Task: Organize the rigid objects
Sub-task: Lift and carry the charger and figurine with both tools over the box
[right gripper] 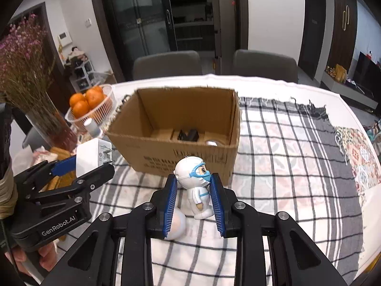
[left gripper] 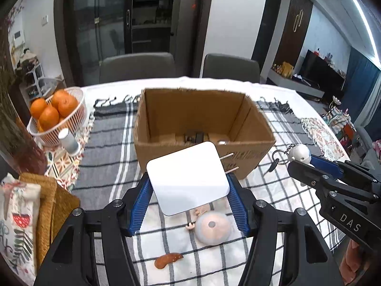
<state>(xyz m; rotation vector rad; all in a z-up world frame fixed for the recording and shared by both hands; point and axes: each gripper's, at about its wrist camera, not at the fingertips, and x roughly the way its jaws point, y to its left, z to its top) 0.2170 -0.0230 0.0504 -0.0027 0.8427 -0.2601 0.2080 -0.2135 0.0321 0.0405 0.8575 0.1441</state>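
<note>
- Left gripper [left gripper: 189, 183] has its blue pads clamped on both sides of a white plug-in charger [left gripper: 188, 177]. It's held up off the table, prongs pointing right, right in front of the cardboard box [left gripper: 202, 152].
- Right gripper [right gripper: 194, 190] is squeezing a little white figurine [right gripper: 198, 188] with blue goggles and a mask. It's upright between the pads, just in front of the box's near wall. From the left camera you can see a keyring [left gripper: 278, 156] on a short chain hanging off its head.
- The box sits open-topped on the checked tablecloth [right gripper: 285, 166]. Inside there's something dark on the floor and a small shiny thing near the front right corner; can't tell what either is.
- Lying on the cloth under the grippers: a doll-like toy with a round pale head [left gripper: 213, 230] and a small brown piece [left gripper: 166, 259].
- Off to the left of the box: a white basket of oranges [left gripper: 56, 116] and a small white cylinder [left gripper: 69, 141] beside it.
</note>
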